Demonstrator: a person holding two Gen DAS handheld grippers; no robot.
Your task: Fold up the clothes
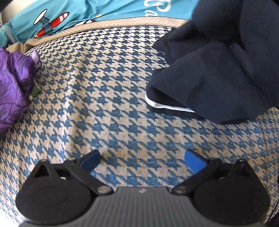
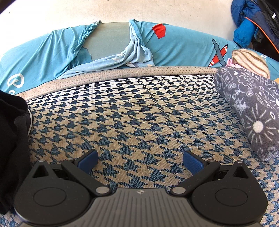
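The left gripper (image 1: pixel 142 161) is held low over a houndstooth cover (image 1: pixel 97 104), its blue fingers (image 1: pixel 90 160) spread wide with nothing between them. A dark navy garment (image 1: pixel 218 69) with a thin white stripe at one hem is seen to the far right of this gripper, bunched in loose folds and apparently resting on the cover, well apart from the fingertips. A purple patterned cloth (image 1: pixel 12 83) is seen at the left edge, and a turquoise sheet (image 1: pixel 69 12) printed with a red-striped plane is spread along the far side.

The right gripper (image 2: pixel 140 161) is likewise spread apart and empty above the same cover. The dark garment is seen at this view's left edge, just beside the gripper body. A grey fleece roll (image 2: pixel 251 108) with white doodles is laid to the right, a striped knit piece (image 2: pixel 249 61) beyond it, and a blue jacket (image 2: pixel 247 22) is hung in the far right corner
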